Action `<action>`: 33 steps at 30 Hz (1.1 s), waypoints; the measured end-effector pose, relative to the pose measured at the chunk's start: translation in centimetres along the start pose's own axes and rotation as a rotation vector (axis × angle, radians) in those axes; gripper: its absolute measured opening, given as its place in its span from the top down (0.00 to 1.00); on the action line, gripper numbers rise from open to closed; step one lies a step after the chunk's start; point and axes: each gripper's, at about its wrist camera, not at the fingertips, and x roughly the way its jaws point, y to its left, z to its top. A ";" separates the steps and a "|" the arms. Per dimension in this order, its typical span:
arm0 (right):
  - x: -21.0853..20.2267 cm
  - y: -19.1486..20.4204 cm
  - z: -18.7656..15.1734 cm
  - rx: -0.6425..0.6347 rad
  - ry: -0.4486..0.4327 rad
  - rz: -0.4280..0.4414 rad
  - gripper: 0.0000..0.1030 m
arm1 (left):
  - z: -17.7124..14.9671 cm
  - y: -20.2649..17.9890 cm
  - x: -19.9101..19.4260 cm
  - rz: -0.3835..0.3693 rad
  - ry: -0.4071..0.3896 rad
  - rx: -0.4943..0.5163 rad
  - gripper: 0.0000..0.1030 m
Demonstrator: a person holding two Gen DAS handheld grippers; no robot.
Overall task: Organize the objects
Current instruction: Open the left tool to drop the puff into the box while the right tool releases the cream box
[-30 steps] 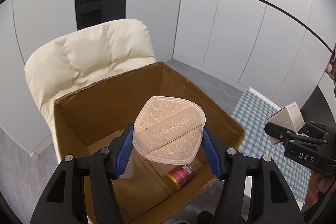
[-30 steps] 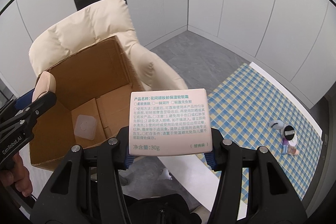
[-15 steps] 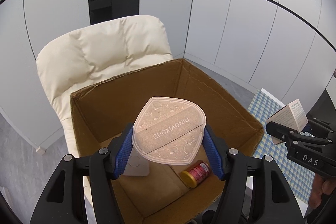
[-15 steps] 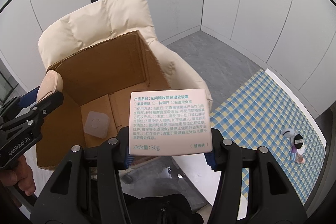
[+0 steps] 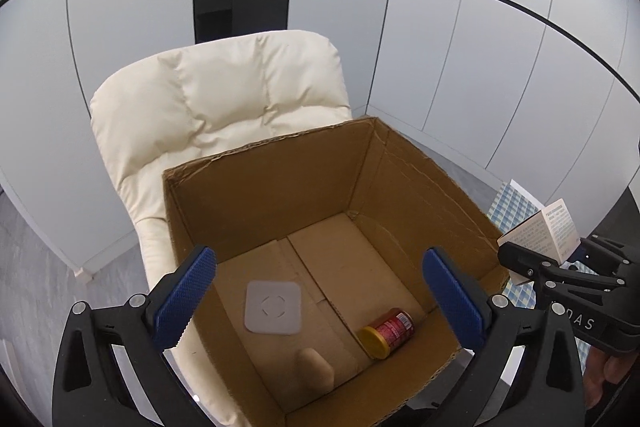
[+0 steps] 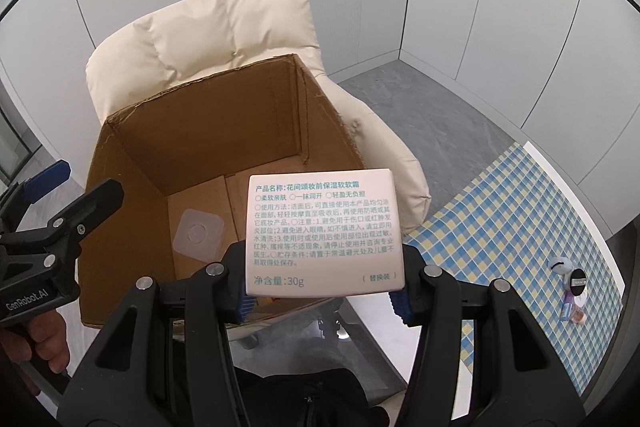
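We gripped a white printed carton in our right gripper; our left gripper was opening, empty, above the cardboard box holding a puff, jar and pad.

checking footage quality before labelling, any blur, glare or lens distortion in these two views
Left wrist view: strong fisheye bending of the wall seams, dark corner vignette; the cardboard box interior and red jar stay sharp under soft, even light. Right wrist view: same curvature; the print on the white carton is crisp, while the small items on the checked cloth are too small to make out.
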 end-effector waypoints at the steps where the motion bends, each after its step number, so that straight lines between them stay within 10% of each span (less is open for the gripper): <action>1: 0.1 0.1 0.0 -0.001 0.000 0.002 0.47 | 0.0 0.3 0.0 0.006 -0.001 -0.003 0.00; 26: 1.9 6.0 1.5 -0.086 -0.005 0.046 0.46 | -0.4 5.8 -2.0 0.089 -0.030 -0.056 0.00; 33: 1.7 6.8 1.6 -0.103 -0.024 0.042 0.19 | -0.2 6.6 -2.4 0.104 -0.041 -0.073 0.00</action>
